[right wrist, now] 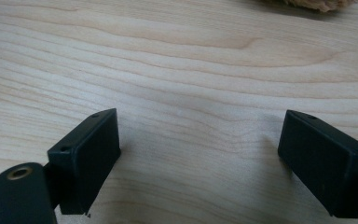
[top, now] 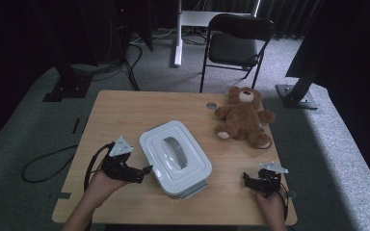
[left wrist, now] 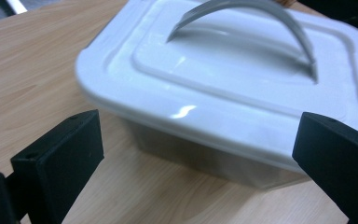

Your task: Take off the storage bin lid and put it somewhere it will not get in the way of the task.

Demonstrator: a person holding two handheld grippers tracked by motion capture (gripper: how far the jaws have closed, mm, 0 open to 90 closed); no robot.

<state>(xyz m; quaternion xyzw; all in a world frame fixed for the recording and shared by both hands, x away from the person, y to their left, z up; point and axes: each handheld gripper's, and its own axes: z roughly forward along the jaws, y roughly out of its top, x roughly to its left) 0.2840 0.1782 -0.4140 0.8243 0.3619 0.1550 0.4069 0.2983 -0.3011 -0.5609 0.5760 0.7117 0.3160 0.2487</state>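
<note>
A white lidded plastic box [top: 176, 156] with a grey arched handle [top: 174, 150] sits at the middle of the wooden table [top: 125, 110]. My left gripper [top: 145, 172] lies just left of the box, open and pointing at its near-left side. In the left gripper view, the box [left wrist: 223, 70] stands close ahead beyond the open left gripper [left wrist: 204, 140], with nothing between the jaws. A brown teddy bear [top: 243, 118] lies at the back right. My right gripper [top: 246, 179] rests near the front right edge. In the right gripper view, the right gripper [right wrist: 200, 140] is open over bare wood.
A black folding chair [top: 238, 41] stands behind the table. A small round hole [top: 211, 105] sits in the tabletop beside the bear. A cable [top: 43, 166] loops on the floor at the left. Bear fur [right wrist: 317, 3] shows at the top edge of the right gripper view.
</note>
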